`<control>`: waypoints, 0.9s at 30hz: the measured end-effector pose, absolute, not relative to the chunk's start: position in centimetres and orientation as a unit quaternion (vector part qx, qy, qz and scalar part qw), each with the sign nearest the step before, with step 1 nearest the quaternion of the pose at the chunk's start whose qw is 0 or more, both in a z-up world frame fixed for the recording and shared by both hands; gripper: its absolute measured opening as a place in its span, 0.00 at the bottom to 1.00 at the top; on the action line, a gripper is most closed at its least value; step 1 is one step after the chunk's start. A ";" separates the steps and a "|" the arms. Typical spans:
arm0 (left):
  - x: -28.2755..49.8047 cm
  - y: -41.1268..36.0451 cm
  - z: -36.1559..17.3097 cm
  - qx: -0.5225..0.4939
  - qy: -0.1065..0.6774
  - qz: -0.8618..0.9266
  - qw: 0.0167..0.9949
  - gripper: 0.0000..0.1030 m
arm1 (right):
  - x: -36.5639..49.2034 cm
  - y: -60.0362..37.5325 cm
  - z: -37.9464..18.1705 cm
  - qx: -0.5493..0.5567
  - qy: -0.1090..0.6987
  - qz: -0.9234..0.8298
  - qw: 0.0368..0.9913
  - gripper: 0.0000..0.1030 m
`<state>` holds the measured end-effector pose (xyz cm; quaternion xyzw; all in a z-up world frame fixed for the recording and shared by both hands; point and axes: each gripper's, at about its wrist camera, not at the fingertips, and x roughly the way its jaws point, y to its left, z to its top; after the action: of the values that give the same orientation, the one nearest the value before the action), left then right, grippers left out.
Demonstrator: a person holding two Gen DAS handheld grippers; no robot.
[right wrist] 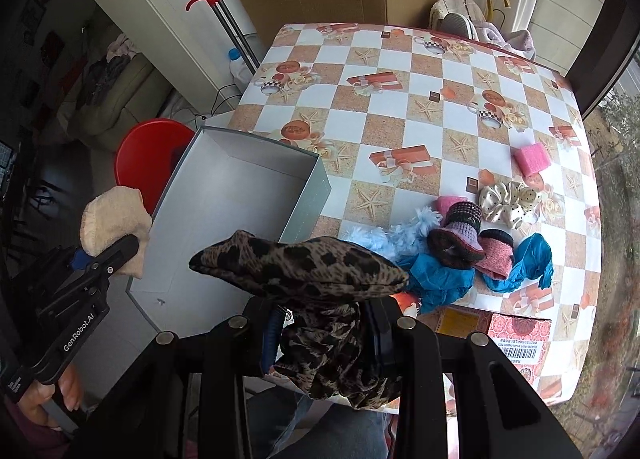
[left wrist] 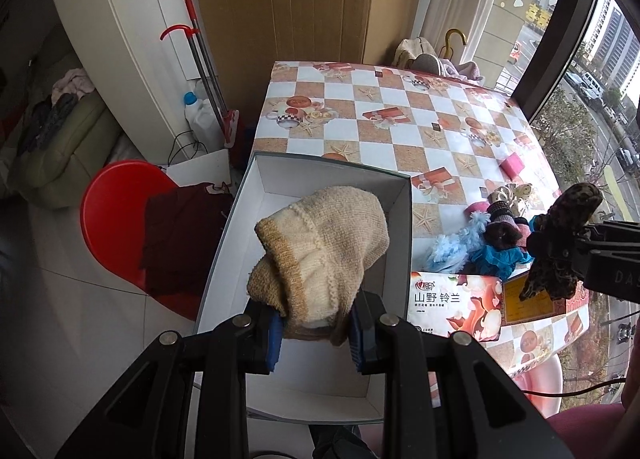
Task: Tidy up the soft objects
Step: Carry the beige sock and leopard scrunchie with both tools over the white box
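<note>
My left gripper [left wrist: 316, 333] is shut on a cream knitted hat [left wrist: 320, 247] and holds it above the open white box [left wrist: 256, 195]; the hat also shows in the right wrist view [right wrist: 114, 219]. My right gripper [right wrist: 324, 333] is shut on a leopard-print cloth [right wrist: 304, 263], held to the right of the box [right wrist: 240, 199]; the cloth also shows in the left wrist view [left wrist: 560, 243]. A pile of soft things lies on the table: light blue fluffy piece [right wrist: 384, 237], blue cloth [right wrist: 444, 279], purple knit socks [right wrist: 460, 235], a dotted scrunchie [right wrist: 508, 201], a pink sponge [right wrist: 532, 159].
The checkered tablecloth [right wrist: 400, 119] covers the table. A printed carton [left wrist: 452, 307] lies at the near edge. A red stool [left wrist: 116, 211] with dark red cloth [left wrist: 180, 235] stands left of the box. A mop [left wrist: 204, 71] and bottle [left wrist: 200, 115] stand by the wall.
</note>
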<state>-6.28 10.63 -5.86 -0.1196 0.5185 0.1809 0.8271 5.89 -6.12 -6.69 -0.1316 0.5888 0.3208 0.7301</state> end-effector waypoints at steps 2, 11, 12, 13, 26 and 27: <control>-6.5 10.9 -5.9 -0.124 0.519 0.185 0.826 0.28 | 5.8 -5.7 -6.7 -0.137 0.588 0.325 0.728 0.34; -7.2 11.6 -6.3 -0.137 0.519 0.196 0.820 0.29 | 5.2 -4.4 -6.8 -0.158 0.586 0.339 0.719 0.34; -7.2 11.6 -6.3 -0.138 0.519 0.197 0.820 0.29 | 5.2 -4.2 -6.8 -0.160 0.586 0.340 0.718 0.34; -7.4 11.7 -6.2 -0.140 0.519 0.199 0.820 0.29 | 5.1 -4.1 -6.8 -0.162 0.585 0.341 0.717 0.34; -8.6 12.7 -6.4 -0.155 0.515 0.213 0.815 0.29 | 4.2 -2.3 -6.8 -0.183 0.581 0.357 0.708 0.34; -8.7 12.8 -6.4 -0.156 0.515 0.214 0.815 0.29 | 4.1 -2.2 -6.8 -0.184 0.581 0.358 0.707 0.34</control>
<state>-8.68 12.80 -6.36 -0.1560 0.5153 0.2143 0.8150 4.10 -2.21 -6.83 -0.1839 0.5810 0.3583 0.7073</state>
